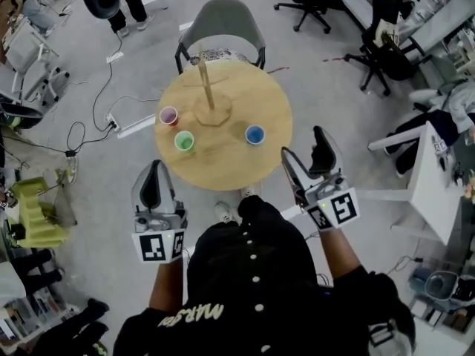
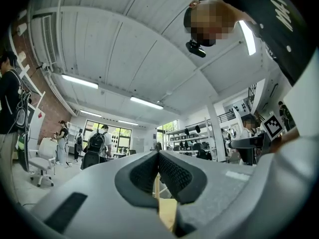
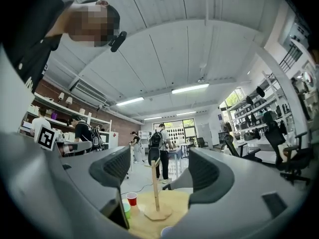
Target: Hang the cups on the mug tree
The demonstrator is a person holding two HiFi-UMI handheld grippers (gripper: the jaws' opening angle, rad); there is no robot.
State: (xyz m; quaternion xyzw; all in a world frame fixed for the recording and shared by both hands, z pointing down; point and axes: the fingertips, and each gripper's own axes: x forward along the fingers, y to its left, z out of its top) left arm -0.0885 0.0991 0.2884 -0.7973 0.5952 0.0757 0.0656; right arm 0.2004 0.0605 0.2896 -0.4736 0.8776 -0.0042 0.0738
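I hold both tongs just short of the round counter (image 1: 245, 95): the left tongs (image 1: 154, 167) are pressed together on nothing, and the right tongs (image 1: 303, 145) stand apart, empty. The pink cup (image 1: 169, 115), green cup (image 1: 184, 141) and blue cup (image 1: 254, 134) sit upright on the counter around the mug tree (image 1: 210, 95), none hung.

Left gripper view: the left tongs (image 2: 158, 156), jaws pressed together, block almost everything. Only a sliver of the bench (image 2: 167, 210) and a thin strip of the mug tree (image 2: 156, 185) post peek through the gap beneath them. Over to the right gripper view: the green cup (image 3: 125, 208) sits half tucked behind one pad of the right tongs (image 3: 160, 169), and the blue cup (image 3: 166, 231) is sliced off by the bottom edge. From the head view, the mug tree pegs are too small to count.
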